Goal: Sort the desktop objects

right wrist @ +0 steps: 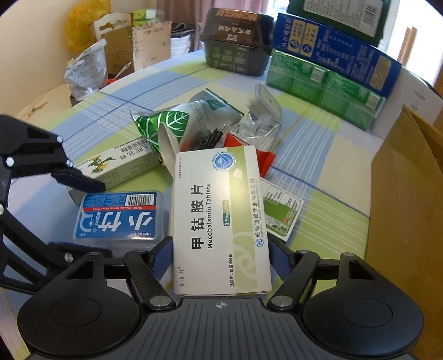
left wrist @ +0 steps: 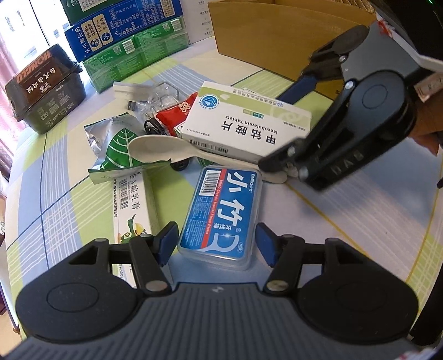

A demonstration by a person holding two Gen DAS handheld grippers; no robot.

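The left hand-held gripper [left wrist: 216, 243] is straddling a clear, rounded plastic floss case [left wrist: 221, 216] — blue pads not quite touching; the right hand-held gripper [right wrist: 220, 260] is bracketing a flat cardboard tablet box [right wrist: 218, 218] mid-counter [right wrist: 318, 155], contact unclear.

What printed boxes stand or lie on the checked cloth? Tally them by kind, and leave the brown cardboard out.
Large stacked cartons: 3 (green, blue, dark green)
Black HONGLU tub: 1
Medicine boxes: 2 (Mecobalamin tablets, ointment)
Dental floss pick box: 1
Total: 7
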